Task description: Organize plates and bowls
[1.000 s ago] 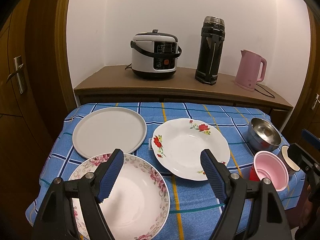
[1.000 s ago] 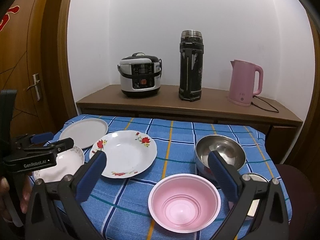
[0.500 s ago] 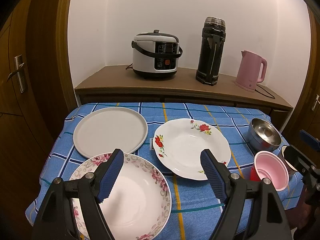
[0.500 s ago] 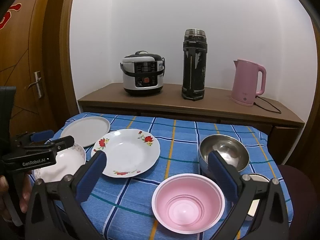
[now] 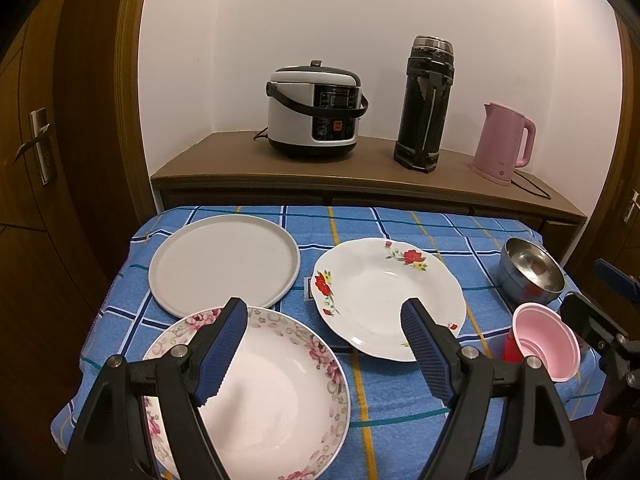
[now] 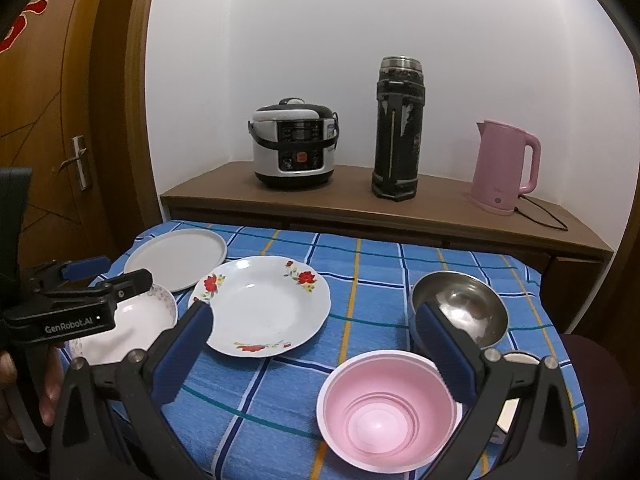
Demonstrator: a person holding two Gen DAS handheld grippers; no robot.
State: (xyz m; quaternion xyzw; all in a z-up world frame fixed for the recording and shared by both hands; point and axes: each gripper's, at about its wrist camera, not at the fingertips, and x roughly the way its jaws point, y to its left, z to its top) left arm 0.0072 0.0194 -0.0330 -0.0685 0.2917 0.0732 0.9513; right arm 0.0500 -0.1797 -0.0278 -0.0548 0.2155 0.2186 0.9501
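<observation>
Pink bowl (image 6: 387,408) sits on the bench just under the wide-open, empty right tongs (image 6: 312,354), nearer them than the left tongs (image 5: 322,350), also open and empty, which hang over what looks like the pink-flowered plate (image 5: 272,396).

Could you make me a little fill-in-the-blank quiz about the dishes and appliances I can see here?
1. The kettle on the wooden counter is coloured ____.
2. The plain grey plate has no pattern, while the white plate beside it bears red ____.
3. The bowl behind the pink bowl is made of shiny ____.
4. The left gripper and the right gripper both have their jaws ____.

Missing words: pink; flowers; metal; open
</observation>
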